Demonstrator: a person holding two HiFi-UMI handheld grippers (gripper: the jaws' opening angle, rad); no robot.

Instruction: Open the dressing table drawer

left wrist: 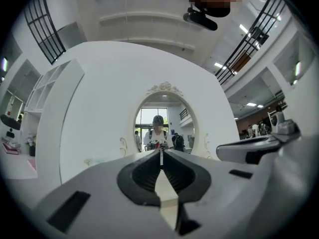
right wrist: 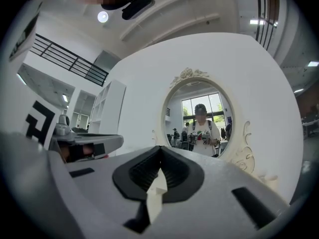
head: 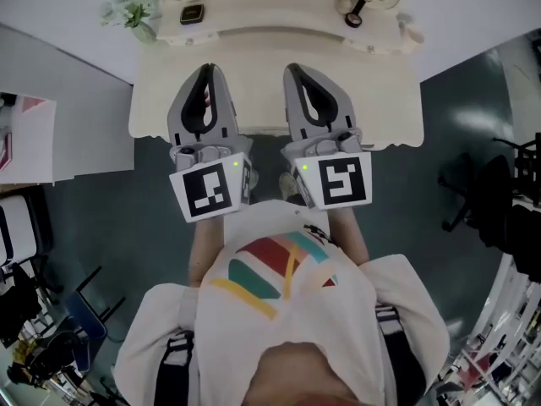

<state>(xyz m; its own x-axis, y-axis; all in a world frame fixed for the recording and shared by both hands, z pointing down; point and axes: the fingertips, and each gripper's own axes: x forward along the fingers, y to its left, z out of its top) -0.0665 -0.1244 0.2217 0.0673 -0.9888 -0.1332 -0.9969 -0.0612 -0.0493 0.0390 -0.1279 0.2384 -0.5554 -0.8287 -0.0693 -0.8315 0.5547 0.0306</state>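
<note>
The cream dressing table (head: 161, 100) stands in front of me, its scalloped front edge nearest; the drawer below the top is hidden from the head view. My left gripper (head: 209, 68) and right gripper (head: 293, 68) hover side by side over the table top, both shut with nothing between the jaws. In the left gripper view the left gripper (left wrist: 161, 153) points level at the oval mirror (left wrist: 164, 118), with the right gripper's side (left wrist: 259, 146) beside it. The right gripper (right wrist: 160, 151) faces the same mirror (right wrist: 202, 116), which reflects a person.
A small vase of white flowers (head: 131, 11) sits at the table's back left, with a small dark square object (head: 192, 13) next to it and a black item (head: 353, 15) at the back right. A white desk (head: 51, 117) stands left, a black chair (head: 490, 193) right.
</note>
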